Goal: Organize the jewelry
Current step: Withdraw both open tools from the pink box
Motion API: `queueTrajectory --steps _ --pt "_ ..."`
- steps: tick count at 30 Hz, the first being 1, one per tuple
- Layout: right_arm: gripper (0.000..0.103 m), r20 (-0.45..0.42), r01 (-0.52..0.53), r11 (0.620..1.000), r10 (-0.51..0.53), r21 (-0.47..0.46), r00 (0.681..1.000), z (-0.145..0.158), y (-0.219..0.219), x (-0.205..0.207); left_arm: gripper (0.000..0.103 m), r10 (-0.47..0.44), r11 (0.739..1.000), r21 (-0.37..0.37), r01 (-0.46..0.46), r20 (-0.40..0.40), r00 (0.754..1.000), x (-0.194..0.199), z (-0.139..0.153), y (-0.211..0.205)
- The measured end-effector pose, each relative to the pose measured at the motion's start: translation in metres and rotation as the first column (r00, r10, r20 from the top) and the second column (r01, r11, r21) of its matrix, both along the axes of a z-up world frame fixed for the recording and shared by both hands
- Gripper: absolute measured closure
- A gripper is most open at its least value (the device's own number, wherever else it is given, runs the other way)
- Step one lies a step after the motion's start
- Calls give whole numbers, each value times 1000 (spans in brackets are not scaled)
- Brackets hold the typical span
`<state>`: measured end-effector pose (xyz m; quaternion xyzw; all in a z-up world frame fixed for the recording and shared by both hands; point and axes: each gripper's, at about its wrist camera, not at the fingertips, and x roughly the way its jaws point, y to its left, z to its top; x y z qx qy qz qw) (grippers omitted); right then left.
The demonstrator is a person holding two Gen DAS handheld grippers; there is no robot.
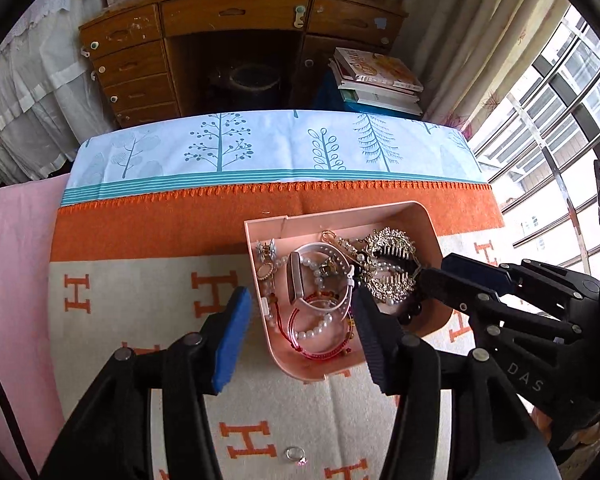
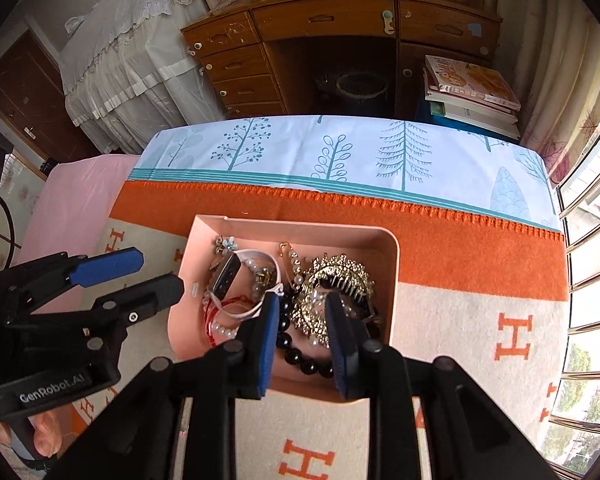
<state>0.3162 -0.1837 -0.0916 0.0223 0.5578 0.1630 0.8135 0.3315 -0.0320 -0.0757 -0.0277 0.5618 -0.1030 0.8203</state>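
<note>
A pink tray on the blanket holds a heap of jewelry: a white smart band, a pearl bracelet, red cord bracelets, a gold crystal hair comb and black beads. My left gripper is open astride the tray's left wall, with nothing pressed between its pads. My right gripper hovers over the comb and beads with a narrow gap, gripping nothing. A small silver ring lies alone on the blanket near me.
The cream and orange blanket with H letters covers a bed, with a tree-print cloth behind it. Beyond stand a wooden desk and stacked books. A window runs along the right. Pink sheet lies left.
</note>
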Motion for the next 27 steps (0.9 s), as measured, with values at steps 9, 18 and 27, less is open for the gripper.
queueTrajectory --steps 9,18,27 --pt "79 81 -28 999 26 29 996 43 -1 -73 37 -47 998 50 43 78 996 -69 40 6" --pt "79 144 -64 997 59 33 988 70 -3 -144 16 -62 995 93 41 248 967 -160 86 24" --pt "66 222 -120 991 103 64 970 68 14 -193 14 46 982 150 -115 403 914 -233 70 63"
